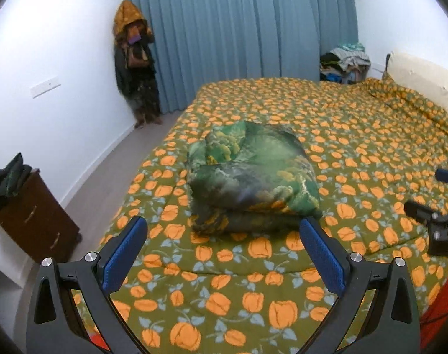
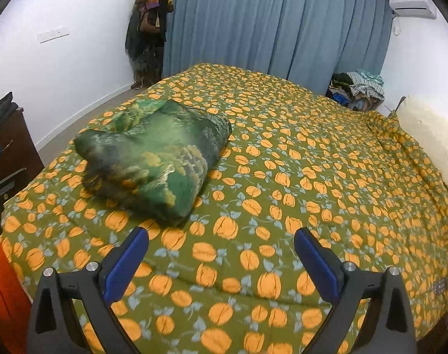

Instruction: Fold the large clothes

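A green patterned cloth [image 1: 250,174] lies folded into a thick bundle on the bed [image 1: 356,135] near its foot end. In the left wrist view my left gripper [image 1: 224,230] is open, its blue pads [image 1: 126,250] held just short of the bundle's near edge, touching nothing. In the right wrist view the same green cloth [image 2: 153,159] sits to the upper left of my right gripper [image 2: 221,239], which is open and empty above the bed [image 2: 312,162] cover. The right gripper's side also shows at the right edge of the left wrist view, as a black frame [image 1: 439,230].
The bed cover is green with orange flowers. A dark wooden drawer unit [image 1: 32,215] stands left of the bed with clothes on it. Blue curtains [image 1: 238,29] hang behind. A clothes pile [image 1: 344,62] sits in the far corner, a pillow [image 1: 424,79] at the head.
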The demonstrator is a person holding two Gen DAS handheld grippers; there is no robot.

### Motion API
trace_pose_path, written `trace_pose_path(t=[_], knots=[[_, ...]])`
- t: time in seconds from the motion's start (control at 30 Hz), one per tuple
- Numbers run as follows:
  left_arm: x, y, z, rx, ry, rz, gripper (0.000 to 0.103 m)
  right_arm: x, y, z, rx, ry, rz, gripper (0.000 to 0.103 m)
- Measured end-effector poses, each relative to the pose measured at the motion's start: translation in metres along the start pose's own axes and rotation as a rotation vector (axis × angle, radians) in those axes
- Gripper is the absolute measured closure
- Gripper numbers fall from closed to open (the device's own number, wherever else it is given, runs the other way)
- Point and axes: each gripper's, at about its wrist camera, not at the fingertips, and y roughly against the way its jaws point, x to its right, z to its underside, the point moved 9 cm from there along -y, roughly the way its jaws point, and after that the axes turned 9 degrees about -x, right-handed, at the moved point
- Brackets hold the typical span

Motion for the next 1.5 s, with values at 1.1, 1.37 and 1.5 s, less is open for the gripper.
trace_pose_path(t=[1.1, 1.37, 1.5], knots=[[0.019, 0.042, 0.049, -0.213, 0.043, 0.014, 0.000, -0.037, 0.063, 0.051, -0.041, -0.025, -0.086, 0.003], [0.011, 0.051, 0.047, -0.225, 0.065, -0.017, 0.000, -0.037, 0.078, 0.045, -0.037, -0.026, -0.087, 0.002], [0.012, 0.053, 0.044, -0.215, 0.060, -0.019, 0.000, -0.036, 0.086, 0.041, -0.022, -0.022, -0.064, 0.002]])
